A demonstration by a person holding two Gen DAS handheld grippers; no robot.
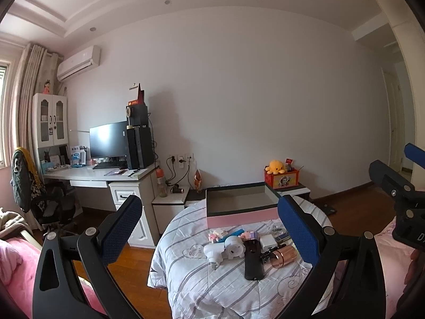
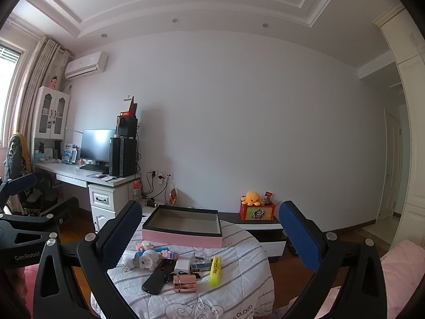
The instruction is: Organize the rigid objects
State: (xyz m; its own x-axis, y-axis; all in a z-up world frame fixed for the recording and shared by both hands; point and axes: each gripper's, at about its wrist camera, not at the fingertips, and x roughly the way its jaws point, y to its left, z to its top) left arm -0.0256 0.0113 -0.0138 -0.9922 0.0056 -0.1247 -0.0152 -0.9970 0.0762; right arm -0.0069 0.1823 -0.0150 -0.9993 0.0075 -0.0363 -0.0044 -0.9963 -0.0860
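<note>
A pile of small rigid objects lies on a round surface under a striped quilt [image 1: 191, 287]: a white plug adapter [image 1: 225, 250], a black remote [image 1: 253, 260], a rose-gold case [image 1: 284, 257], a white charger [image 1: 267, 241] and pink blocks. In the right wrist view I also see the remote [image 2: 156, 277], the rose-gold case [image 2: 185, 283] and a yellow highlighter [image 2: 215, 270]. An empty pink box [image 1: 239, 207] with a dark rim stands behind them, also in the right wrist view [image 2: 183, 227]. My left gripper [image 1: 209, 223] and right gripper [image 2: 211, 226] are both open and empty, held back from the pile.
A white desk [image 1: 106, 175] with monitor and computer tower stands at left. A low cabinet carries a red box with a yellow plush [image 1: 280, 175]. A pink bed [image 1: 16, 263] is at the near left. Wood floor surrounds the round surface.
</note>
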